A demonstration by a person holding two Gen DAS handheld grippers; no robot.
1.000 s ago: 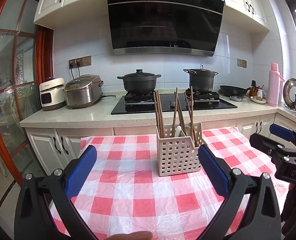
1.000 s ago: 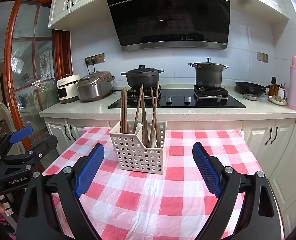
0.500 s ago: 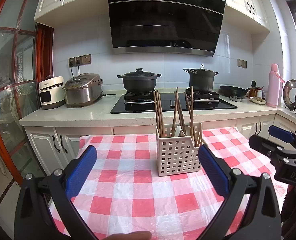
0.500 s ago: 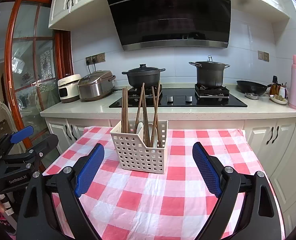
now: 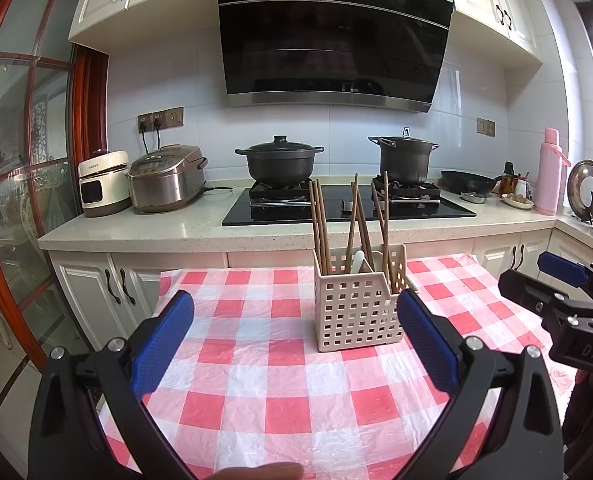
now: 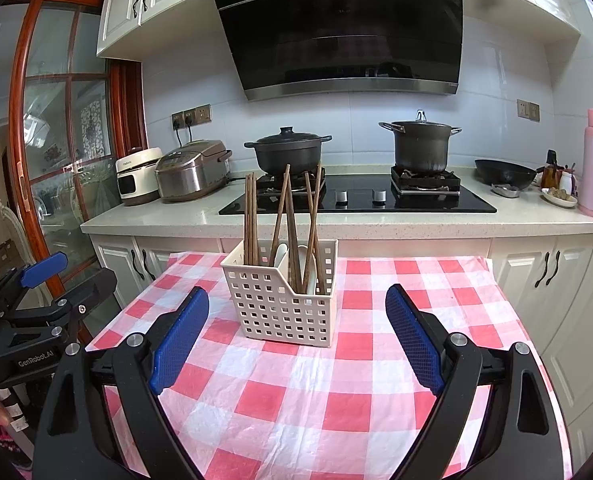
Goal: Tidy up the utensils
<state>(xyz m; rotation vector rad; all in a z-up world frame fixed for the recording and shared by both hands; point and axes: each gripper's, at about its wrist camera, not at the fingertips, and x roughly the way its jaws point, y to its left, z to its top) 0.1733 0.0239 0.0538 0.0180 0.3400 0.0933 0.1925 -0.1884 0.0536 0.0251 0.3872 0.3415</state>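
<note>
Two tongs wide open and empty, basket barely nearer than a second ago.

My left tongs [image 5: 294, 332] and right tongs [image 6: 296, 330] hover over the checked table [image 6: 376, 364], gripping nothing; little has changed, so sorting looks finished or paused. Chopsticks [image 6: 284, 216] and pale spoons stand inside the white basket [image 6: 282, 304] mid-table. Readable: "GenRobot.AI" and "DAS" on the tongs' bodies; the white cooker's [image 5: 103, 182] label is too small.

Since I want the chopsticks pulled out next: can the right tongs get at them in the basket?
Probably yes. The right tongs are open and empty, the chopsticks stick up well above the basket rim, and only bare tablecloth lies between.
</note>
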